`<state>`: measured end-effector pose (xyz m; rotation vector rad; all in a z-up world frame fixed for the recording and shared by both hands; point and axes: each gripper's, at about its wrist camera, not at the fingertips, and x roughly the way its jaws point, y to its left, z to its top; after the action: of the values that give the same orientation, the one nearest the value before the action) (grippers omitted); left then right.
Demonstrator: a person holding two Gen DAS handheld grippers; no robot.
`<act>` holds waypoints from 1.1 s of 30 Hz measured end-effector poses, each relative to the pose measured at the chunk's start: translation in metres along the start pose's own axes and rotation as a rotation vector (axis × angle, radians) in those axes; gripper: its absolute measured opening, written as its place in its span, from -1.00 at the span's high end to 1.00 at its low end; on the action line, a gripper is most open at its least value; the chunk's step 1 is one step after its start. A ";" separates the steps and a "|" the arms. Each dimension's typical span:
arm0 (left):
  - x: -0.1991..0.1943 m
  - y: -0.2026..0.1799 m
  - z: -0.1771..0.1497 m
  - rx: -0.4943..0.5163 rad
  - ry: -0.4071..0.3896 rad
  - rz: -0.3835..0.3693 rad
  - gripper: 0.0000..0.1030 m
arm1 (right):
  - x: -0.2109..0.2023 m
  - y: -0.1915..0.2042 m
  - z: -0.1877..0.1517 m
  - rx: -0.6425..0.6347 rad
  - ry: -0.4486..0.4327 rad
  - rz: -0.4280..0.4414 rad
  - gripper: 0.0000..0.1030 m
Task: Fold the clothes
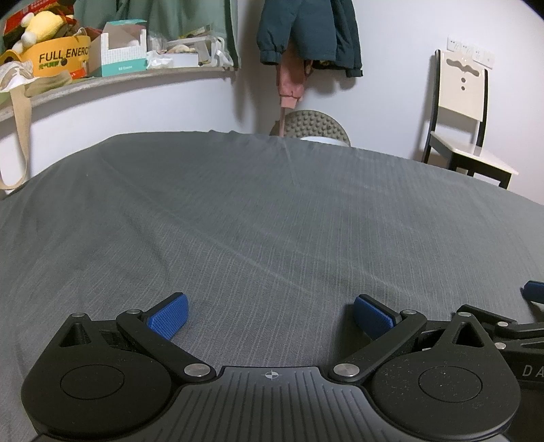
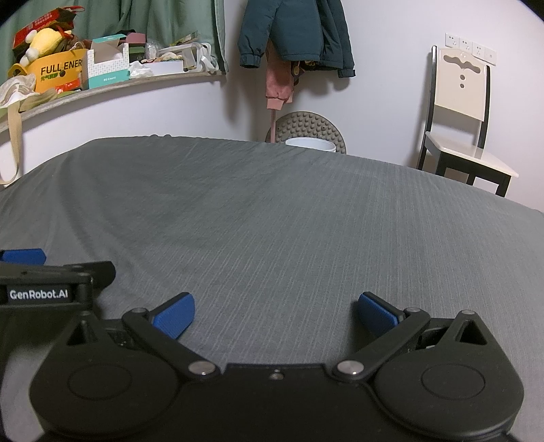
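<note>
Two grippers are seen side by side, low over a grey striped bed sheet (image 1: 272, 210). The left gripper (image 1: 270, 314) is spread wide, blue pads (image 1: 170, 314) well apart, nothing held between them. The right gripper (image 2: 275, 314) is likewise spread wide and empty; its edge is caught at the far right of the left wrist view, and the left unit's body is seen at the left of the right wrist view, so the two are just beside each other. No garment to be folded is seen on the sheet in either view; where the clothes lie cannot be told from these pictures. A dark teal jacket (image 2: 295, 30) and a pink garment (image 2: 278, 88) are hung on the far wall, well apart from the grippers; whether these are the task's items cannot be told. A cluttered shelf (image 1: 112, 78) is seen at left, a chair (image 2: 459, 112) at right, a studded round cushion (image 2: 309, 127) beyond the bed's far edge. The step in hand is judged to be the start: a garment has yet to be found and laid out. To do it well, the jaws should be kept apart until cloth sits between the pads, the garment should be pinched at two corners or shoulders, one per gripper, and it should be spread flat on the sheet's bare middle before any fold is made. The sheet itself should not be pinched along with the cloth.
</note>
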<state>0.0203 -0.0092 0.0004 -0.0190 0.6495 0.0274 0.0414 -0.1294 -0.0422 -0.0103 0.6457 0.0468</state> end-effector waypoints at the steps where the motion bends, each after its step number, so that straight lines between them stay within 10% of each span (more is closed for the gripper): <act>1: 0.000 -0.001 0.001 0.002 0.005 0.002 -1.00 | 0.000 -0.001 0.000 0.005 0.002 0.004 -1.00; 33: -0.003 -0.002 0.004 0.003 0.022 0.009 -1.00 | -0.003 -0.002 -0.002 0.002 0.004 0.000 -1.00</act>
<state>0.0206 -0.0112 0.0051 -0.0136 0.6714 0.0351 0.0379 -0.1314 -0.0423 -0.0085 0.6498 0.0465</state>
